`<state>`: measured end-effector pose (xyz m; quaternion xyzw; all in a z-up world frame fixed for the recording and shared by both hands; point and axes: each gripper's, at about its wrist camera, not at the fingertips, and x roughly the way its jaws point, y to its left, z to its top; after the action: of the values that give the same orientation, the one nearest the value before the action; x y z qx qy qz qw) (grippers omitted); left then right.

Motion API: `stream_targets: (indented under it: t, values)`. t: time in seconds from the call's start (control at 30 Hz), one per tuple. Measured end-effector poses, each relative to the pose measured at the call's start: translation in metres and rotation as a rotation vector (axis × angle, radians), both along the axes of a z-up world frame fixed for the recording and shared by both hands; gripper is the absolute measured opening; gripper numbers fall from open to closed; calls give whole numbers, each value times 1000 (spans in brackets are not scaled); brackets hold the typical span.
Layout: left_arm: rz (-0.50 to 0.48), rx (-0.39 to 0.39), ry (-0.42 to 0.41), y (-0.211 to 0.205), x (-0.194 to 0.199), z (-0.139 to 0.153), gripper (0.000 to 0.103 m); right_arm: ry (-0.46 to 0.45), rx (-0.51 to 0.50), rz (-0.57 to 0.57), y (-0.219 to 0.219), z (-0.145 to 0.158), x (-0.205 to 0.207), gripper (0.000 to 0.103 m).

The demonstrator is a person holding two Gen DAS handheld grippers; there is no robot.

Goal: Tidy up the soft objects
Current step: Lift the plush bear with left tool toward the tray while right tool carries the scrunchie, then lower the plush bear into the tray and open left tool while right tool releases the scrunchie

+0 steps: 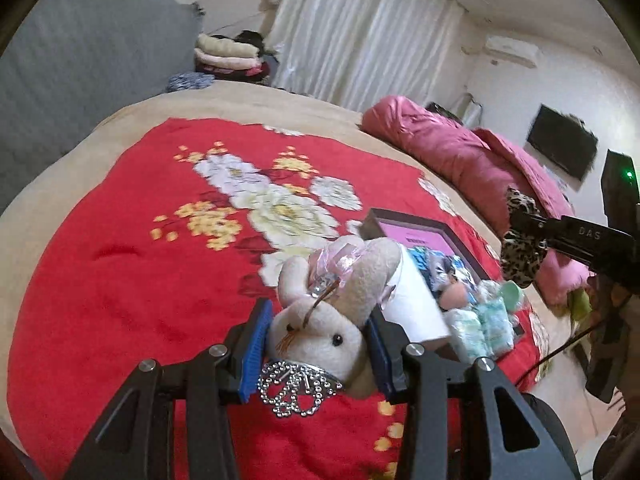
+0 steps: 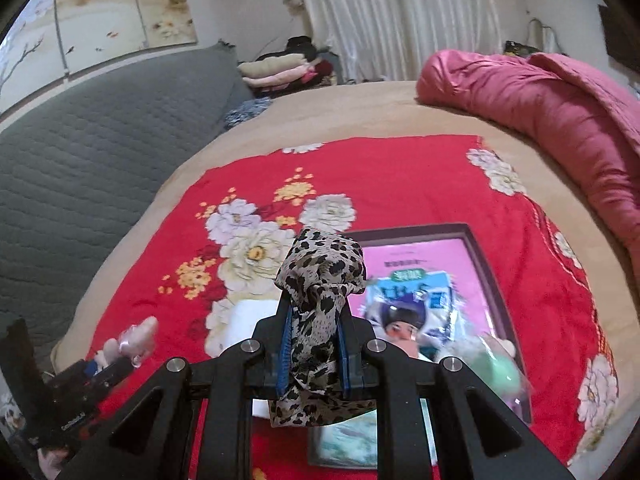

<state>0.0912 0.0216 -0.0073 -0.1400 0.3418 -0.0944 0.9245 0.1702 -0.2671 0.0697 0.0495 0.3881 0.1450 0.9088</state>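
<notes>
My left gripper (image 1: 318,334) is shut on a cream plush bunny (image 1: 324,320) with a pink bow and a beaded collar, held above the red floral blanket (image 1: 120,280). My right gripper (image 2: 314,336) is shut on a leopard-print scrunchie (image 2: 320,276), which bulges above the blue pads and hangs below them. In the left wrist view the scrunchie (image 1: 520,248) and the right gripper's arm show at the right edge. In the right wrist view the bunny (image 2: 132,340) shows at the lower left. A dark-framed tray (image 2: 480,236) on the blanket holds tissue packs and a small doll.
A white paper roll (image 1: 416,304) lies beside the tray (image 1: 404,216). A rolled pink quilt (image 2: 540,96) lies along the bed's far right. The grey padded headboard (image 2: 100,128) is on the left, folded clothes (image 2: 280,70) and white curtains behind. A wall TV (image 1: 560,148) hangs at right.
</notes>
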Motion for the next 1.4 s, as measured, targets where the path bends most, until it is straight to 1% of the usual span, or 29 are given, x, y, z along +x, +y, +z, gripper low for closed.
stream_targets:
  t: [0.17,0.3,0.53,0.7,0.83,0.93,1.03,1.17,1.23,1.3,1.37,1.4]
  values:
    - [-58,69,-12,-44,7,16,45,2,-23,-5,-18,-11,-11,19]
    - [-102,90,-3,-77,17,25,45,15,-1,-24,-37,-20,-19,19]
    - [-186,141,-25,-136,33,42,45,19,28,-69,-65,-27,-25,20]
    - [-223,161,-19,-160,42,44,45,12,52,-89,-79,-27,-28,20]
    - [-251,193,12,-177,55,38,45,39,53,-86,-81,-37,-24,20]
    - [-271,235,79,-194,76,23,45,74,41,-78,-78,-49,-20,21]
    - [-283,258,121,-206,94,13,45,98,26,-65,-74,-61,-17,21]
    - [-305,312,157,-222,114,1,45,120,14,-59,-70,-75,-8,21]
    - [-314,327,199,-230,124,-8,46,125,-6,-57,-68,-81,-5,22]
    - [-320,340,227,-235,130,-15,46,126,-30,-58,-66,-87,-2,26]
    - [-318,358,245,-239,134,-23,47,127,-43,-61,-67,-90,-1,27]
    - [-315,359,260,-239,136,-27,48,128,-48,-65,-68,-92,-1,32]
